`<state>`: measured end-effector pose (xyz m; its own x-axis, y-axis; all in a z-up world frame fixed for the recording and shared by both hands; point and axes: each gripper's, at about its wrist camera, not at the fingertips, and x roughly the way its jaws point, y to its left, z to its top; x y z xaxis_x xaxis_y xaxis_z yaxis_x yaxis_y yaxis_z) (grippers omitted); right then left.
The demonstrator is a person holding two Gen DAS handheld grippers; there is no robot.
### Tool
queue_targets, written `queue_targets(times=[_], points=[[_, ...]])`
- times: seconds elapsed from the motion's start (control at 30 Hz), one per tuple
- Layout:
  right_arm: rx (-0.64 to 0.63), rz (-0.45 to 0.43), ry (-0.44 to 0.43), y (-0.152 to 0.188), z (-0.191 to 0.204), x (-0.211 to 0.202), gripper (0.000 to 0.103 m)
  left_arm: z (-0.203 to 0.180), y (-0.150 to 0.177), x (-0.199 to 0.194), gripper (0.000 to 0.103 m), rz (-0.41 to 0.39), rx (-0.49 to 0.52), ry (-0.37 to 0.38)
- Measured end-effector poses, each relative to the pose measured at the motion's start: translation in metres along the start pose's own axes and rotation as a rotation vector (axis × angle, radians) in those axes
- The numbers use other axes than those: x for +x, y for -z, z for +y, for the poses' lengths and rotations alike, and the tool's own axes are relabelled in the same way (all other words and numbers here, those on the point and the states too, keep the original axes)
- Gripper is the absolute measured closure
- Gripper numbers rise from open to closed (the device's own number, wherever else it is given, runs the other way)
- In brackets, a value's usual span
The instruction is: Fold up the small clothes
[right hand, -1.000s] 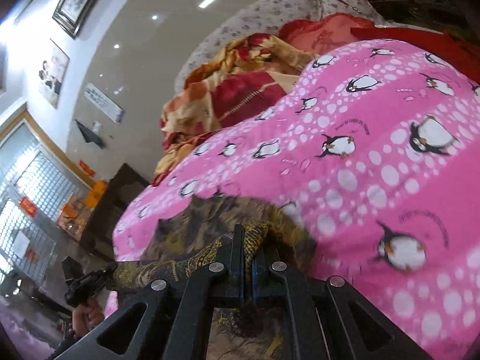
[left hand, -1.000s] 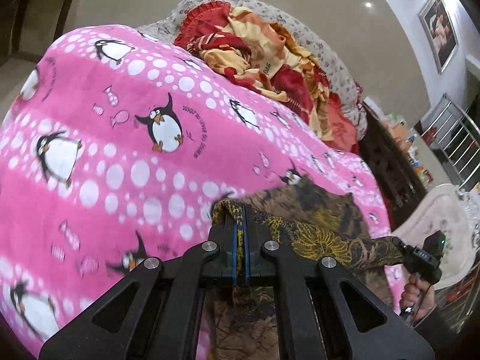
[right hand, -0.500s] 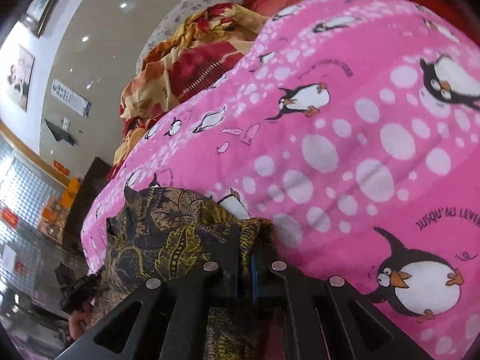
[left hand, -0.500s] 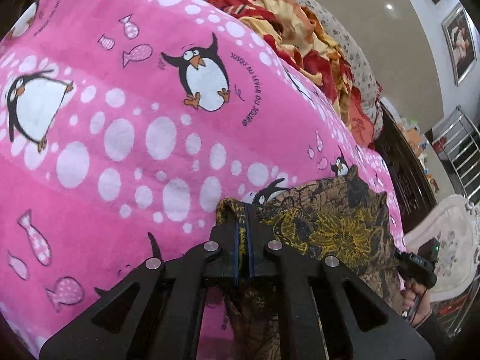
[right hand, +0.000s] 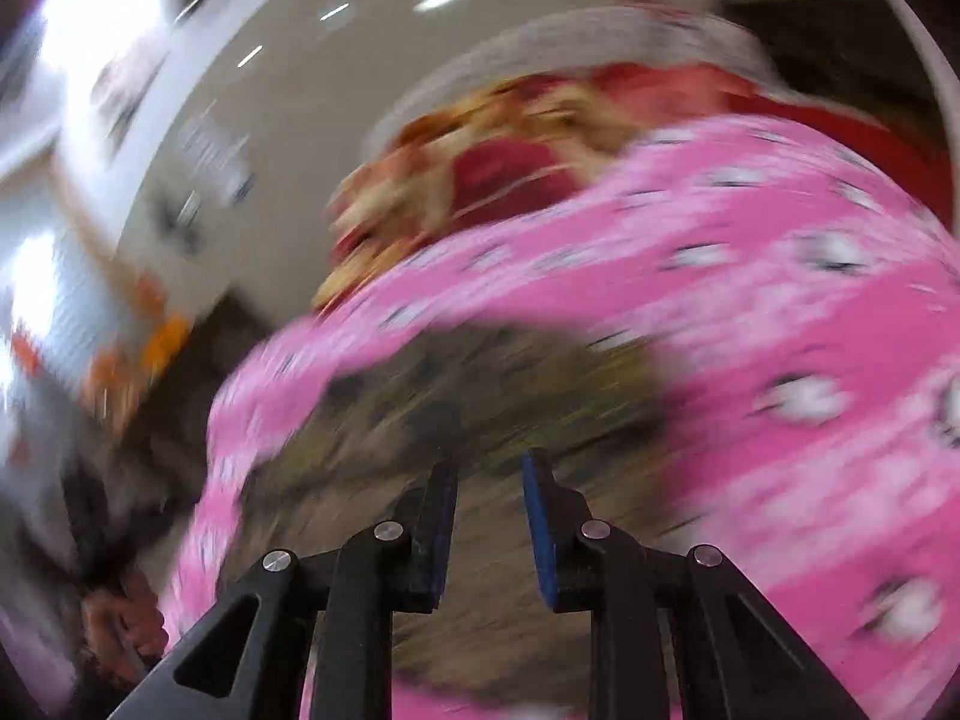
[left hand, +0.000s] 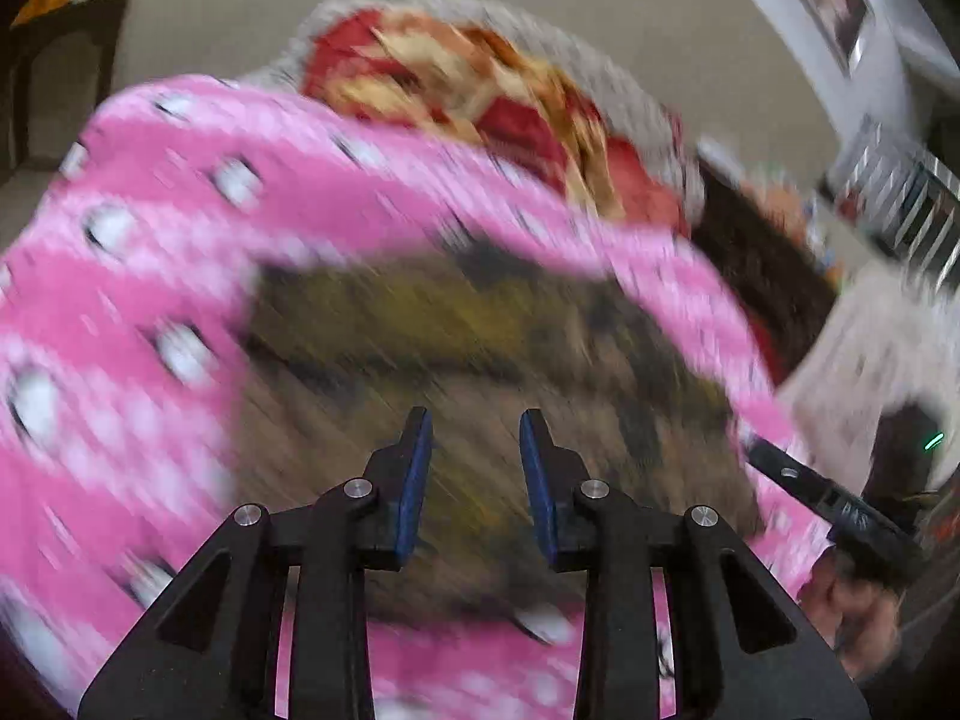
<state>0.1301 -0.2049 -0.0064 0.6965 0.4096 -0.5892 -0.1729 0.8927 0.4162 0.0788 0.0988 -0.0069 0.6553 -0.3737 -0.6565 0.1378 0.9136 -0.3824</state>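
A: Left wrist view is smeared by motion. What can you make out, going from the left?

B: A pink blanket (left hand: 150, 276) with white spots fills the left side; the print on it is too blurred to read. In the middle lies the garment (left hand: 480, 348), dark brown with yellow, flat on the blanket near its near edge. The left gripper (left hand: 474, 438) sits in front of it; its jaws have just been opening, the blue pads stand apart, and nothing is between them.

A: And further right?

B: At the right edge the right gripper (left hand: 762, 456) pokes in, with a hand (left hand: 858, 606) below it, partly cut off. Behind the blanket's far edge is a red and yellow heap (left hand: 480, 96), details lost.

A: Right wrist view?

B: Just as blurred. At the lower left a hand (right hand: 120, 618) shows faintly; what it grips is only a dark smudge. The garment (right hand: 480, 396) lies in the middle on the blanket (right hand: 780, 300), which runs off to the right. The right gripper (right hand: 489, 468) hangs over the cloth; its jaws have just been opening too, pads parted, gripping nothing. Whether the pad tips touch the cloth, I cannot tell.
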Motion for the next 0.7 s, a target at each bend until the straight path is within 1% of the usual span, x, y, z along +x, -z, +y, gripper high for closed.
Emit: queue_targets(times=[0.03,0.07,0.1,0.13,0.17,0.2,0.23,0.27,0.3,0.33,0.37,0.43,0.47,0.5,0.53,0.57,0.63,0.7], points=[[-0.048,0.037,-0.007,0.015,0.03,0.017,0.082,-0.013,0.015,0.013,0.075,0.031,0.014,-0.04],[-0.116,0.077,0.011,0.031,0.06,0.036,0.082,-0.018,0.02,0.023,0.075,0.053,0.012,-0.064],[-0.152,0.097,0.027,0.042,0.075,0.048,0.082,-0.016,0.026,0.031,0.075,0.069,0.013,-0.096],[-0.172,0.124,0.034,0.052,0.086,0.064,0.082,-0.005,0.031,0.041,0.078,0.094,-0.01,-0.142],[-0.166,0.16,0.042,0.061,0.088,0.079,0.082,0.011,0.033,0.045,0.093,0.116,-0.054,-0.156],[-0.153,0.172,0.051,0.063,0.083,0.085,0.082,0.024,0.035,0.043,0.101,0.11,-0.085,-0.15],[-0.126,0.186,0.05,0.064,0.075,0.089,0.083,0.034,0.035,0.04,0.101,0.109,-0.1,-0.155],[-0.088,0.183,0.046,0.063,0.059,0.084,0.092,0.051,0.036,0.032,0.101,0.104,-0.127,-0.143],[-0.076,0.177,0.058,0.062,0.05,0.078,0.093,0.059,0.037,0.028,0.101,0.104,-0.138,-0.123],[-0.064,0.165,0.085,0.06,0.036,0.068,0.093,0.065,0.038,0.026,0.101,0.105,-0.136,-0.105],[-0.049,0.151,0.109,0.057,0.017,0.054,0.094,0.069,0.04,0.021,0.1,0.103,-0.111,-0.101],[-0.018,0.133,0.18,0.054,-0.022,0.029,0.094,0.066,0.044,0.014,0.101,0.096,-0.078,-0.122],[0.015,0.125,0.176,0.054,-0.044,0.017,0.103,0.066,0.046,0.011,0.101,0.087,-0.076,-0.128],[0.058,0.119,0.133,0.054,-0.062,0.007,0.103,0.072,0.049,0.009,0.101,0.077,-0.085,-0.12],[0.105,0.116,0.119,0.055,-0.079,-0.003,0.103,0.079,0.052,0.009,0.1,0.065,-0.1,-0.102],[0.132,0.116,0.124,0.058,-0.092,-0.011,0.103,0.081,0.057,0.011,0.1,0.042,-0.104,-0.089],[0.144,0.107,0.097,0.061,-0.095,-0.013,0.103,0.083,0.05,0.017,0.101,0.043,-0.107,-0.096],[0.117,0.142,0.118,0.059,-0.086,-0.008,0.103,0.08,0.039,0.016,0.101,0.08,-0.126,-0.101]])
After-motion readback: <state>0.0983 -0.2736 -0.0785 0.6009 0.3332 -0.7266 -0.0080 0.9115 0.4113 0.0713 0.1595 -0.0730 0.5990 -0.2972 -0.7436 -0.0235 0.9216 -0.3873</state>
